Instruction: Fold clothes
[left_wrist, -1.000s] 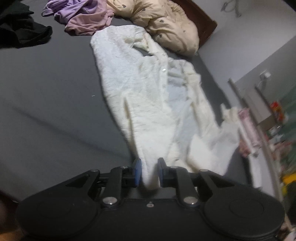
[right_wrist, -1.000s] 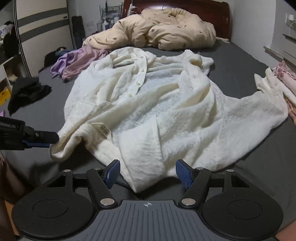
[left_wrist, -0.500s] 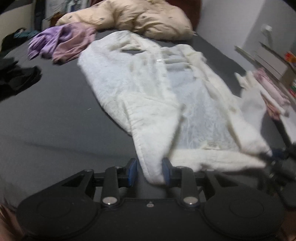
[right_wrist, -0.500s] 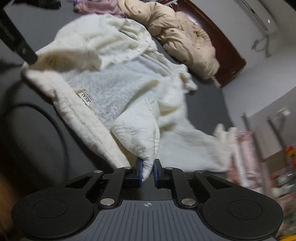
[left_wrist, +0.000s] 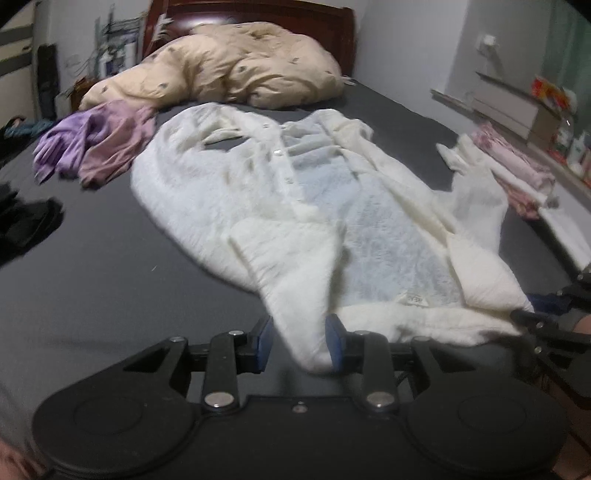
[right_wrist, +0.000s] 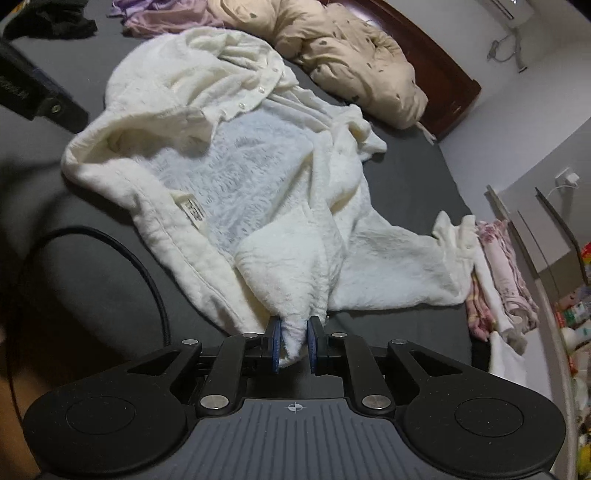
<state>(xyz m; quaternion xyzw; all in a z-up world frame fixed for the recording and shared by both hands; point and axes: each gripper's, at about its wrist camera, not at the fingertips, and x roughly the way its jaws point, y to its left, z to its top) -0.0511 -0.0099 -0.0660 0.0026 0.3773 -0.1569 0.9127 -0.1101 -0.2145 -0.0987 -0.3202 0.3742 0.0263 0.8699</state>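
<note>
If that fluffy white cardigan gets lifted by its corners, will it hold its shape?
Probably not. The white cardigan lies rumpled and sags between the left gripper and right gripper, so it looks floppy. Its fuzzy knit likely grips the pads rather than slipping.

My left gripper (left_wrist: 300, 343) and right gripper (right_wrist: 293, 345): black linkage arms with silver pivot screws, blue finger pads (right_wrist: 275, 345), round black side housings; ribbed grey deck (crosshair mark) on the right unit.

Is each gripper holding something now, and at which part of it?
Both hold the white cardigan. The right gripper pinches a corner at its near edge; the left gripper has another near-edge corner between its pads.
</note>
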